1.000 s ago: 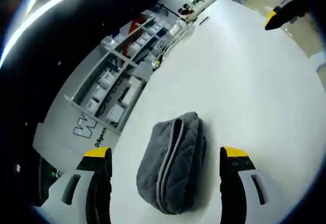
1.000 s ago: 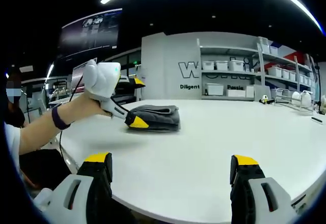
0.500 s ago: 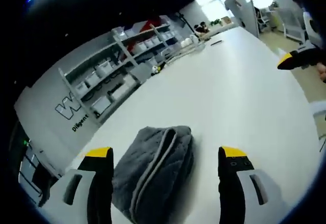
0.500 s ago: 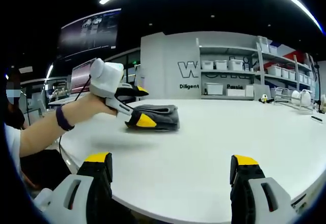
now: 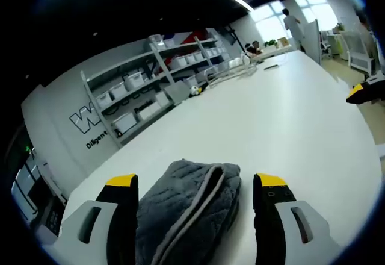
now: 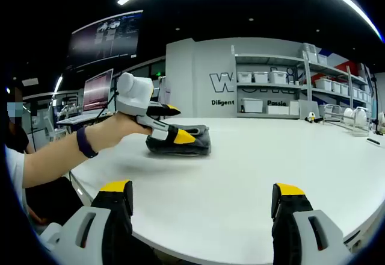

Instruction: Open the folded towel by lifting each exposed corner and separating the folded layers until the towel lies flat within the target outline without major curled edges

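One broad white surface (image 5: 289,120) stretches away ahead of both tools, with grey shelving (image 6: 283,90) holding pale storage bins against the wall beyond it. On that surface lies the folded grey towel (image 5: 180,211), quilted, with a lighter trimmed edge running along its folds. In the left gripper view it sits directly between the jaws of the left hand-held gripper (image 5: 195,183), whose yellow-tipped jaws stand apart on either side of the cloth; whether they touch it I cannot tell. In the right gripper view the same left hand-held gripper (image 6: 174,123) straddles the near end of the towel (image 6: 192,141), held by a person's hand (image 6: 117,129) with a dark band on the wrist. The right hand-held gripper (image 6: 201,193) is well apart from the towel, over the near edge of the surface (image 6: 252,174), jaws wide apart with nothing between them. One yellow tip of it (image 5: 364,91) shows far off to the right of the left one.
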